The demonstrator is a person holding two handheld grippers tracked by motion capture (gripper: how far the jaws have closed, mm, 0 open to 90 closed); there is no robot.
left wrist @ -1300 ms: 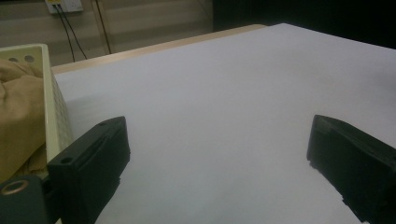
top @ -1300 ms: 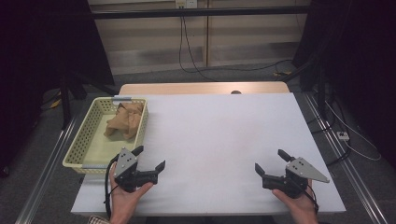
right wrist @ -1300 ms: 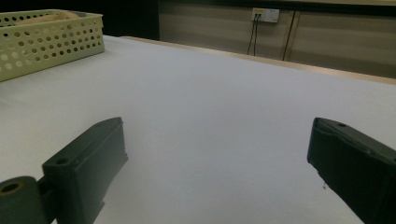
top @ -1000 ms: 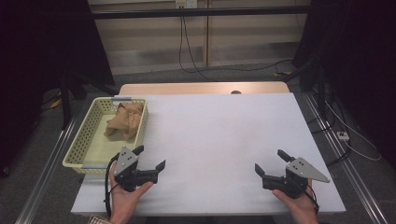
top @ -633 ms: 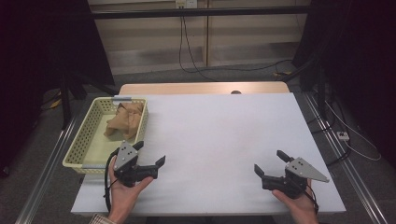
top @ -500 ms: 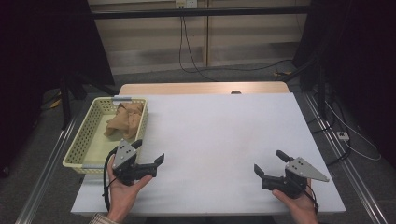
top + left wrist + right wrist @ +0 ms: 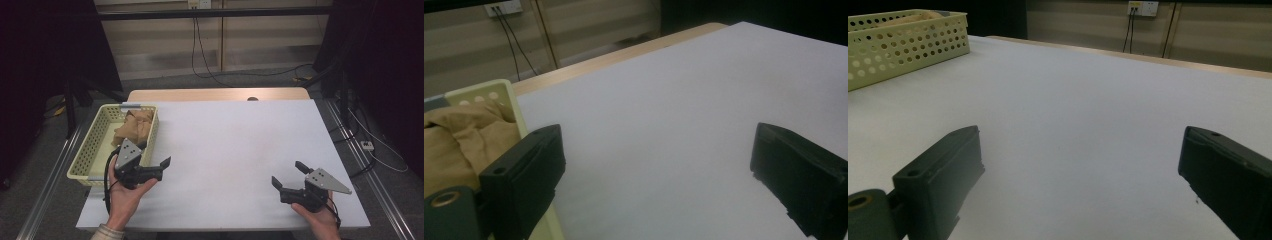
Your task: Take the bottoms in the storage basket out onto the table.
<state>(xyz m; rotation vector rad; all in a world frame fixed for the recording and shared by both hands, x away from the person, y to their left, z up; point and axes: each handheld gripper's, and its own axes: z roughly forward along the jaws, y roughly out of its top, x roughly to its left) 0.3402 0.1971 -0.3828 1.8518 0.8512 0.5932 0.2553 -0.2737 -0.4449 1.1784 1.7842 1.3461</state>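
Note:
A pale yellow perforated basket [image 7: 92,147] stands at the table's left edge with a crumpled tan cloth [image 7: 134,127] in its far half. My left gripper [image 7: 154,154] is held in a hand right beside the basket's near right corner, open, with nothing between its jaws. In the left gripper view the cloth [image 7: 459,140] and the basket rim [image 7: 506,97] lie just behind the left jaw, and the gripper [image 7: 659,165] spans bare table. My right gripper [image 7: 286,172] rests open and empty at the near right; the right gripper view has the gripper [image 7: 1078,170] low over the table.
The white table top [image 7: 235,135] stretches between the two grippers. A wooden strip [image 7: 215,95] runs along its far edge. The basket [image 7: 903,45] sits far off to the left in the right gripper view. Cables hang on the wall and floor behind.
My left gripper has moved a little forward and left, closer to the basket's near right corner. The right gripper has stayed where it was.

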